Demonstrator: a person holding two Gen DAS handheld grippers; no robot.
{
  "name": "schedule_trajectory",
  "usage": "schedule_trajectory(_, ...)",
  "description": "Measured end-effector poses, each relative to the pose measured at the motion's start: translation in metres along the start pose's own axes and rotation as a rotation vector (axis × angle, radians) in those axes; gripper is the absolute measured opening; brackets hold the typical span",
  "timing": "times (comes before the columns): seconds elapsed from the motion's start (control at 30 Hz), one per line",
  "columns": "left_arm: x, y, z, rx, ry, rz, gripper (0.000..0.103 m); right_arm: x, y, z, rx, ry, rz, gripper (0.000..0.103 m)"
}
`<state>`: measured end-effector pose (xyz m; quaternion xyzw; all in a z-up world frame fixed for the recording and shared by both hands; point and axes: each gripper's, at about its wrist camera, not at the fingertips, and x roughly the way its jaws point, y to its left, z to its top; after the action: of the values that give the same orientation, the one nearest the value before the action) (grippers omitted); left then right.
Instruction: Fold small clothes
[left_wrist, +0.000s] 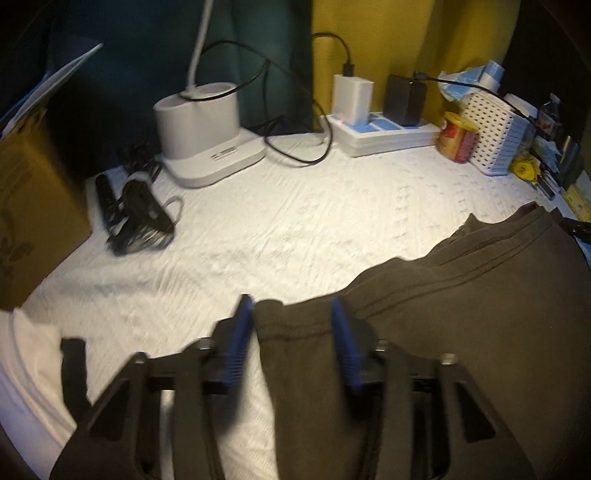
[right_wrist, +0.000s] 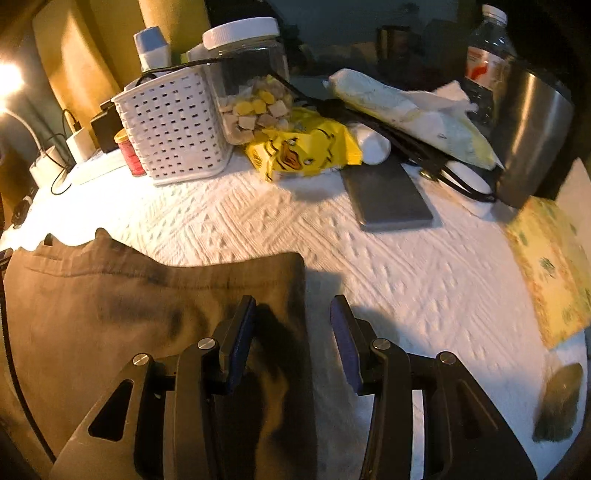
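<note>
Straddling the brown garment, left gripper and right gripper both stand apart.

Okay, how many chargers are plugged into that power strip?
2: a white charger on the power strip's left end, and a black charger right of it. Others may be hidden.

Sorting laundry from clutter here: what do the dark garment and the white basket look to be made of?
Dark garment: soft, matte knit fabric, probably cotton, judging by its stitched seams and limp drape. White basket: rigid moulded plastic with a slight sheen, shown by its regular punched slots.
</note>
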<state>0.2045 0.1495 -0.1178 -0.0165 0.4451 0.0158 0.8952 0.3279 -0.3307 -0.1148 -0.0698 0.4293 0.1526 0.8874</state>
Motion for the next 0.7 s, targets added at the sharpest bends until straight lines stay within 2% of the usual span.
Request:
schedule_trajectory(0.03, 0.001, -0.002, 0.001, 0.007, 0.0, -0.011, 0.01, 0.001, 0.003, 0.001, -0.018, -0.001, -0.01, 0.024)
schedule_trajectory(0.07, 0.001, -0.005, 0.003, 0.022, 0.004, -0.016, 0.005, 0.002, 0.006, 0.003, -0.034, -0.003, -0.004, 0.014)
schedule_trajectory(0.1, 0.002, -0.009, 0.004, 0.043, 0.004, 0.005, 0.004, 0.003, 0.007, 0.004, -0.035, -0.004, 0.004, 0.007)
schedule_trajectory(0.17, 0.0, -0.013, 0.006, 0.061, -0.008, 0.027, 0.004, 0.004, 0.008, 0.006, -0.04, -0.017, -0.009, 0.005)
schedule_trajectory(0.43, -0.024, -0.002, 0.022, 0.028, -0.126, 0.081, 0.004, -0.018, 0.001, 0.016, -0.04, -0.113, -0.066, 0.004)
schedule_trajectory(0.6, -0.03, -0.003, 0.037, 0.04, -0.158, 0.093, 0.004, -0.029, -0.006, 0.024, -0.034, -0.145, -0.086, 0.004)
schedule_trajectory(0.7, -0.02, -0.002, 0.044, 0.049, -0.146, 0.094, 0.004, -0.026, -0.009, 0.027, -0.03, -0.139, -0.09, 0.004)
